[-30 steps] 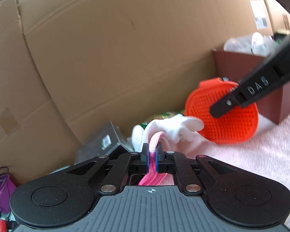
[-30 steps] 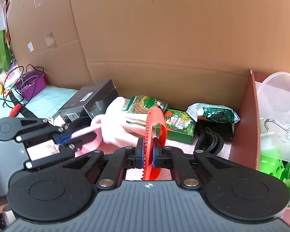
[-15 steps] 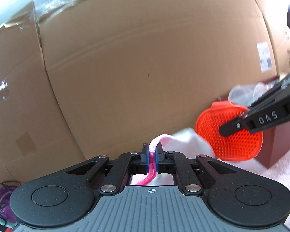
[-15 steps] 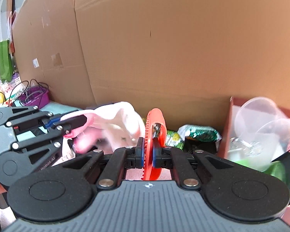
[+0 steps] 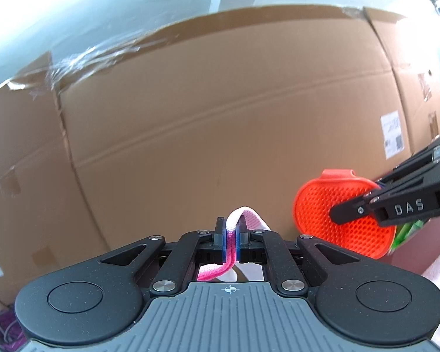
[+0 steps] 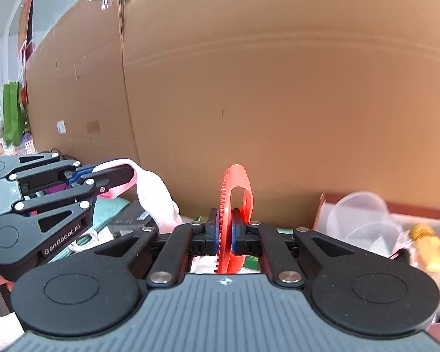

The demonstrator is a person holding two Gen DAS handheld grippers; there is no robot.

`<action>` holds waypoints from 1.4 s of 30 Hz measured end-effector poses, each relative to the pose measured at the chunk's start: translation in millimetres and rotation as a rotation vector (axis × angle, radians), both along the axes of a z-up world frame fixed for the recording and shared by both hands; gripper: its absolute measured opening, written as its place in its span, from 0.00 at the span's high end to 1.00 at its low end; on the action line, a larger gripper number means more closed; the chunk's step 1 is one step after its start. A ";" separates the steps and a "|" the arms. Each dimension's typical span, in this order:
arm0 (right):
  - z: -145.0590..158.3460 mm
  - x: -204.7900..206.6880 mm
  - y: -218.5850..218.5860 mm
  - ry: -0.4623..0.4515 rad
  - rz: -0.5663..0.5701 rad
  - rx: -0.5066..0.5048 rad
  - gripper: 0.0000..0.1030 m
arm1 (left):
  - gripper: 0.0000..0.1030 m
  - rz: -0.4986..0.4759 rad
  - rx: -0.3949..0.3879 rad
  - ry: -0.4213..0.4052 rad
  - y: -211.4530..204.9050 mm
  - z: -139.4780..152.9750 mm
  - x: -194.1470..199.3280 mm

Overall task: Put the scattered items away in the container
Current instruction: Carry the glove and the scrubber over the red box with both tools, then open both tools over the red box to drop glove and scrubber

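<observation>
My left gripper [image 5: 231, 234] is shut on the pink cuff of a pale pink glove [image 5: 245, 216]; in the right wrist view the left gripper [image 6: 117, 176] holds the glove [image 6: 158, 202] hanging in the air. My right gripper [image 6: 224, 231] is shut on an orange bristled brush [image 6: 234, 193], held on edge; the brush also shows in the left wrist view [image 5: 316, 208]. The dark red container [image 6: 396, 206] stands at the right and holds clear plastic cups [image 6: 363, 217] and a yellow tube [image 6: 431, 243].
A tall cardboard wall [image 5: 220, 117] fills the background of both views. A black box [image 6: 129, 220] and teal cloth [image 6: 110, 205] lie below the left gripper. Green snack packets [image 6: 250, 261] lie under the brush. A purple basket [image 5: 6, 331] sits far left.
Both grippers have risen with their items, so the table items dropped out of view. The right gripper with the brush has come closer to the container; the glove now hangs free.
</observation>
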State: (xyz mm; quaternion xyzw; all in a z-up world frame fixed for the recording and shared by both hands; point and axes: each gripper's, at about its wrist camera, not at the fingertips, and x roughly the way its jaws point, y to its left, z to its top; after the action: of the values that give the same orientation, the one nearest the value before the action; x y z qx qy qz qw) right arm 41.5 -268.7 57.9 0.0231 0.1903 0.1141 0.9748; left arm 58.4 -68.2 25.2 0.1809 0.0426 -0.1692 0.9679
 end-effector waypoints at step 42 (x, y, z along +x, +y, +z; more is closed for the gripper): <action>-4.5 36.8 -175.0 0.118 -0.318 -0.076 0.85 | 0.26 -0.274 0.056 0.345 -231.7 -33.1 94.3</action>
State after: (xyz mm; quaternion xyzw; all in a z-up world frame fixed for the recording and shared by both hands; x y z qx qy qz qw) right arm 78.3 -443.7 53.5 0.0228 0.2452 -0.0502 0.9679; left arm 152.7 -299.9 -7.9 0.1802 0.1871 -0.3263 0.9089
